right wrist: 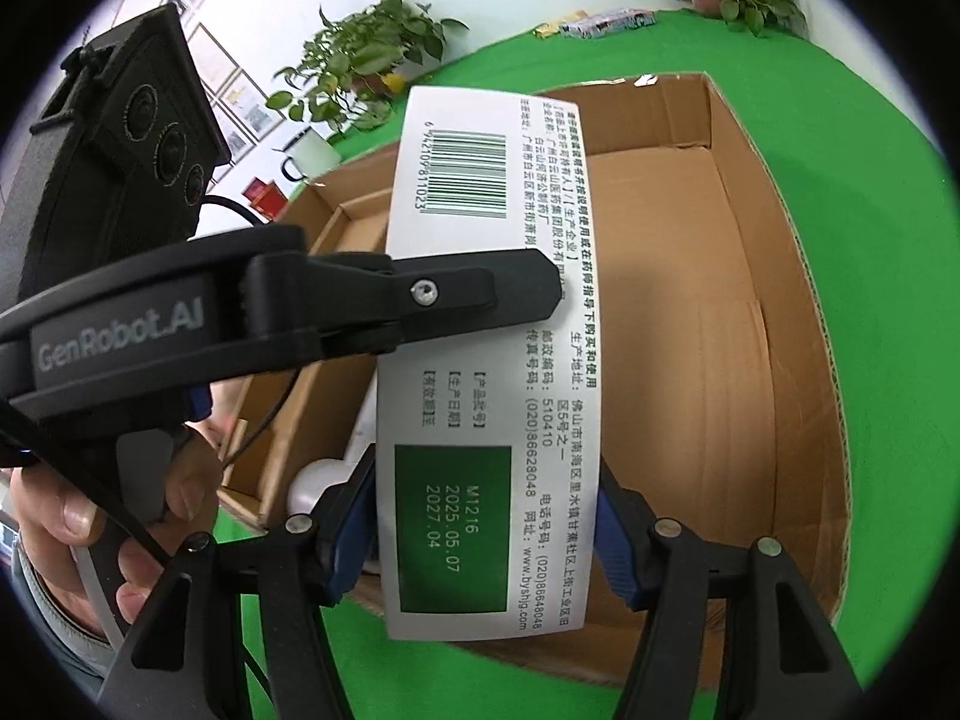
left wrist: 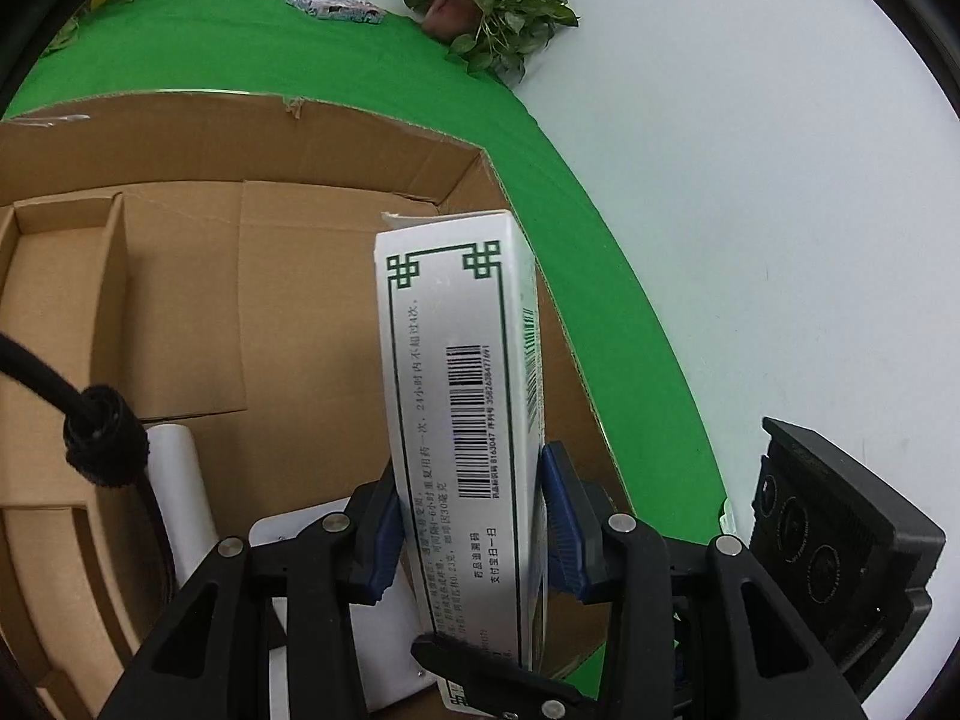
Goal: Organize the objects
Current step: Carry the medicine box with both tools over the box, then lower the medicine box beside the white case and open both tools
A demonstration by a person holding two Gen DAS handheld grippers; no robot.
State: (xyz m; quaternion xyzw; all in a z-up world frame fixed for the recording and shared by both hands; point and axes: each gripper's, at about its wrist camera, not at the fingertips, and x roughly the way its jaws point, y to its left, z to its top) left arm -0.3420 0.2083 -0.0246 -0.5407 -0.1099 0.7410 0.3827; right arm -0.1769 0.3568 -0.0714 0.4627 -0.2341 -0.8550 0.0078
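A white medicine box (left wrist: pixel 462 420) with green trim and a barcode is clamped between the blue pads of my left gripper (left wrist: pixel 474 534), above the right side of an open cardboard box (left wrist: pixel 336 138). The same medicine box (right wrist: pixel 489 360) shows in the right wrist view, where my right gripper (right wrist: pixel 486 528) also closes on it from the near end. The left gripper's black finger (right wrist: pixel 420 294) crosses the box's middle there. The cardboard box (right wrist: pixel 774 312) lies below on the green cloth.
A cardboard divider (left wrist: pixel 108 276) splits the box's left side, with white items (left wrist: pixel 180 492) near it. Potted plants (left wrist: pixel 498 0) and small packets (left wrist: pixel 336 3) sit on the green table (left wrist: pixel 420 78) at the far edge. A white mug (right wrist: pixel 312 156) stands beyond the box.
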